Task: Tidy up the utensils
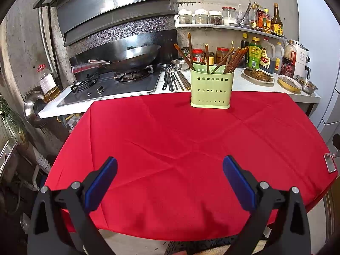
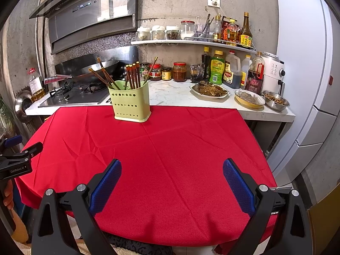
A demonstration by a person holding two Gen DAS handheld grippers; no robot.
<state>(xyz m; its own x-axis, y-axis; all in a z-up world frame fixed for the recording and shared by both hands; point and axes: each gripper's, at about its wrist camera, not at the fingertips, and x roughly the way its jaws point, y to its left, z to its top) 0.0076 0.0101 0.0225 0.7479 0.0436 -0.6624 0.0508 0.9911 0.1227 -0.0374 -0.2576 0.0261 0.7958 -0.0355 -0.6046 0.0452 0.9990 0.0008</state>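
Both grippers, left and right, hover spread and empty over the red tablecloth; the green holder at the far edge already contains chopsticks; loose utensils remain on the counter, apparently unsorted.

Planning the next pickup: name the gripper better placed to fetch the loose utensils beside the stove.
Left, probably. The loose utensils lie left of the green holder, on the left gripper's side. The right gripper, also open and empty, cannot see them.
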